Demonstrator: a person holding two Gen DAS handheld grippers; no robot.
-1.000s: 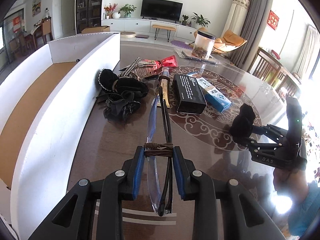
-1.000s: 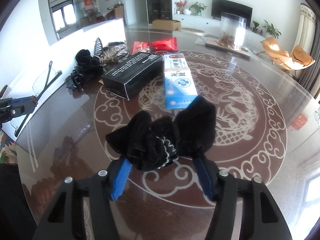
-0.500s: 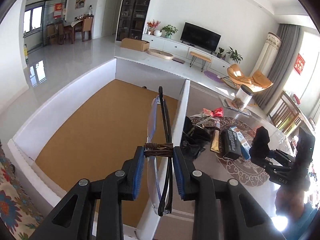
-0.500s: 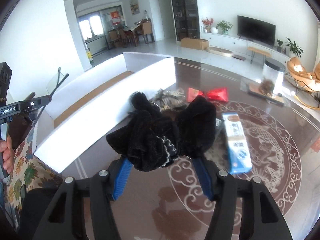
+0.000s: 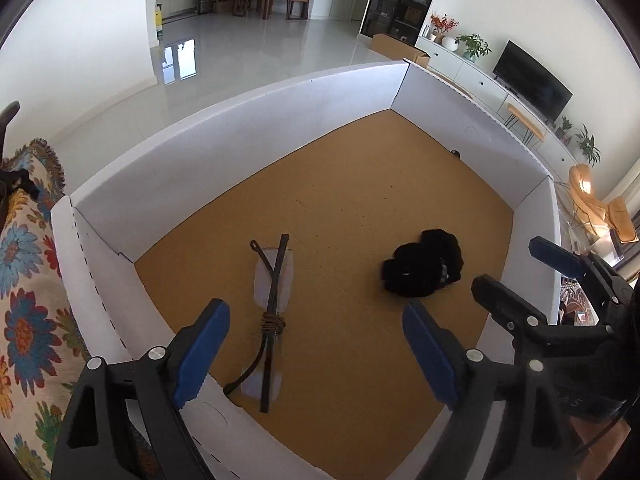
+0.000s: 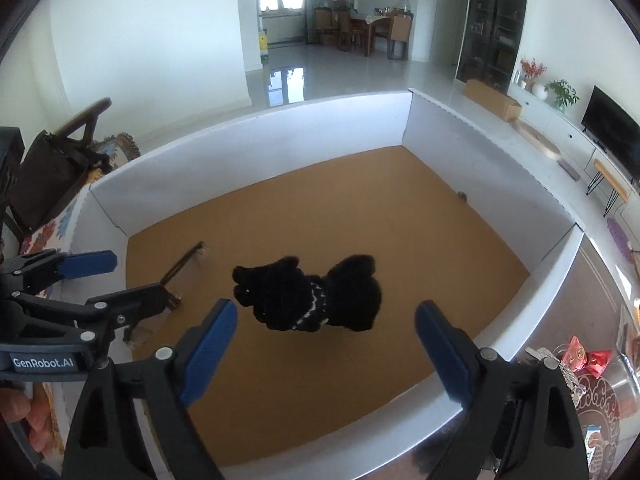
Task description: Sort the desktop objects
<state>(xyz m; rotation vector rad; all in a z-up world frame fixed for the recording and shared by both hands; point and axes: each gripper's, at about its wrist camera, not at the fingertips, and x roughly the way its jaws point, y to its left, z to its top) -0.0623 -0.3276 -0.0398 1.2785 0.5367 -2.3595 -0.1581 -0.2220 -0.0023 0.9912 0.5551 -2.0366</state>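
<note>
Left wrist view: tiled living room, white box (image 5: 248, 128) with brown floor; glasses (image 5: 272, 312) and black scrunchie (image 5: 424, 268), gripped earlier, now lie inside; both jaws opening, empty.

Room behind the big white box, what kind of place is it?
Probably a home's living and dining room: a flat black television on a long white cabinet, and a wooden dining table with chairs.

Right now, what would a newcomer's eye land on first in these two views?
The big white-walled box with its brown cardboard floor fills both views. On that floor lie a pair of glasses, folded and bound with a brown tie, near the left gripper, and a black fluffy hair bow in front of the right gripper. Both sets of blue-padded jaws are opening, with nothing pressed between them.
</note>
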